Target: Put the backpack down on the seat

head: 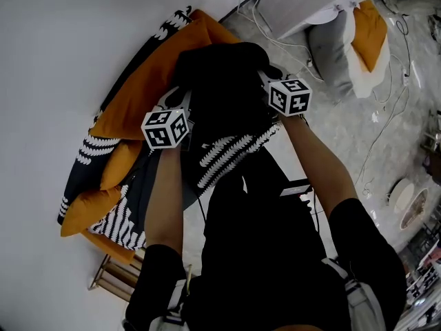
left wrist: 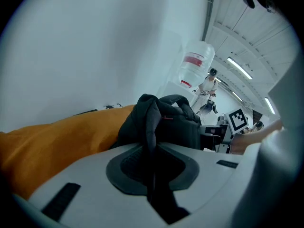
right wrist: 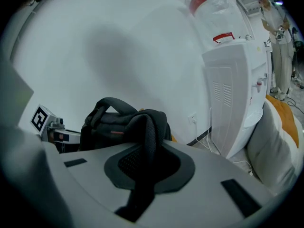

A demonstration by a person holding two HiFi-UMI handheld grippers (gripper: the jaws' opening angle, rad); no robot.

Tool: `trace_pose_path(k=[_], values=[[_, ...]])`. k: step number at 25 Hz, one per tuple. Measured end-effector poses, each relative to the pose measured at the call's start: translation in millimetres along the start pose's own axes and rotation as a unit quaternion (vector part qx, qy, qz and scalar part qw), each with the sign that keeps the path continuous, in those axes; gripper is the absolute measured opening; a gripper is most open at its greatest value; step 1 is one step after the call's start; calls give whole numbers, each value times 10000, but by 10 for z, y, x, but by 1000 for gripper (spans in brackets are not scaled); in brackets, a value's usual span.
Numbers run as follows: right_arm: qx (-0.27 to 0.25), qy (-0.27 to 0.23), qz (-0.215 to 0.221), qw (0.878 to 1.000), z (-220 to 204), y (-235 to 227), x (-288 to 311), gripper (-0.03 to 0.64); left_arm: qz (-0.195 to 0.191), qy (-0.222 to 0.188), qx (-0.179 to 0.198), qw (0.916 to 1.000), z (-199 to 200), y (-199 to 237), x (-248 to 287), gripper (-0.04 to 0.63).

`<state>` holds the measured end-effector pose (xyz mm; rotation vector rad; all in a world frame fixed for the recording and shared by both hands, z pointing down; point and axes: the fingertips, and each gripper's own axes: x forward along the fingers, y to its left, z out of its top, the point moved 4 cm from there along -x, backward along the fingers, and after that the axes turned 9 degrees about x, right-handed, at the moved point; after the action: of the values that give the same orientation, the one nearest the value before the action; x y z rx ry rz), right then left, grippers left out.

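The black backpack (head: 224, 81) hangs between the two grippers, low over the orange seat (head: 148, 81) against the white wall; whether its bottom already touches the cushion I cannot tell. It looks soft and floppy, a fabric bag that will likely slump and lean once let go, with some weight if anything is inside, and nothing about it looks fragile. The padded mesh shoulder straps are the sensible hold, being thick and rough enough not to slip; the top handle (right wrist: 111, 103) would also do.

The left gripper (left wrist: 152, 160) has its jaws clamped on one strap (left wrist: 149, 122), and the right gripper (right wrist: 147, 167) is pinched on the other strap (right wrist: 149, 132), each with the webbing running down through the pads.

By count:
- one backpack
- two shoulder straps
- one top handle
- two grippers
- one seat, draped with one black-and-white patterned throw (head: 227, 154)

Further out stands one water dispenser (right wrist: 232, 94) carrying one bottle (right wrist: 209, 4), and a grey and orange floor cushion (head: 351, 40) lies beside it
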<state>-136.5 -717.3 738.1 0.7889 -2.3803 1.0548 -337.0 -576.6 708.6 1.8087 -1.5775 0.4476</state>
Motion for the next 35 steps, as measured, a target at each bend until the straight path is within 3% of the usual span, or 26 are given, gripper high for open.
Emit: trace_pose_path(k=[5,13,25,35], values=[[-101,95,-142,9998,10,-87,180,49,274,50,-164,9995,11,97,159,54],[-82,321,-268,9991,-5,-231,404,52,575,266,-109,9979,14,222,393,55],[-260,504,-142,9983,-70,-278,468,60,758,432,-46,9962,-56,240,436,66],[-230,878,1,9959,-279,-265,72,151,784,582,-12,9952,-226,112,239,184]])
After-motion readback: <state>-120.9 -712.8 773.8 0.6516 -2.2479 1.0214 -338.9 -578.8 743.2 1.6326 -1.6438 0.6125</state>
